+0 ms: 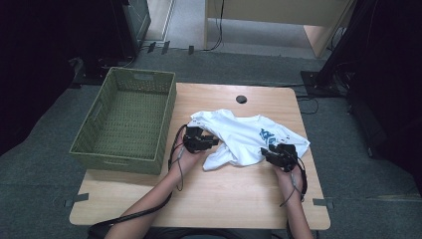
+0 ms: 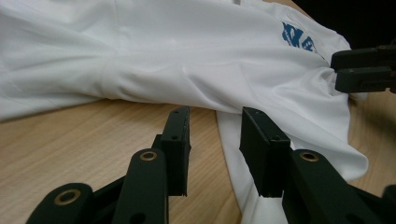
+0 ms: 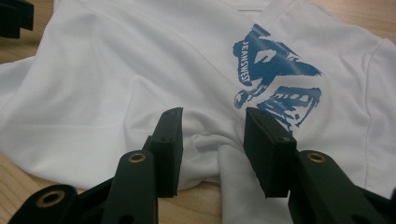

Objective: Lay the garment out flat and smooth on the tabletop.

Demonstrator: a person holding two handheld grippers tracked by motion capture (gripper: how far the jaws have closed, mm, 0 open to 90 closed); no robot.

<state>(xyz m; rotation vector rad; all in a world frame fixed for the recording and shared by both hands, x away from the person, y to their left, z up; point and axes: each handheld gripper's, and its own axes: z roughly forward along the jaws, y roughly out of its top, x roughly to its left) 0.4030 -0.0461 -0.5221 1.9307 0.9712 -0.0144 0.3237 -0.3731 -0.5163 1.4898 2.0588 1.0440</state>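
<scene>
I see the wooden table (image 1: 209, 199) filling the middle of the high view, set on a grey carpeted floor (image 1: 45, 164). At the table's left side sits a green woven basket (image 1: 124, 119), its long wall running along the table edge.

To the right of the basket, near the centre of the table, lies a white T-shirt (image 1: 239, 137), crumpled and spread unevenly, with a blue print (image 3: 275, 88) facing up toward its right side. A small dark round hole cap (image 1: 241, 99) sits in the tabletop beyond the shirt.

My left gripper (image 1: 199, 142) is at the shirt's left edge, well clear of the basket. In the left gripper view its jaws stand apart over bare wood and a narrow tongue of white cloth; the right-hand jaw sits over that cloth, yet I see no pad pressing it, so I read this one as released.

My right gripper (image 1: 279, 155) is at the shirt's near right edge, below the print. In the right gripper view (image 3: 212, 140) a bunched fold of cloth rises between its jaws, with gaps showing on both sides, so it too is loose, not clamped.
</scene>
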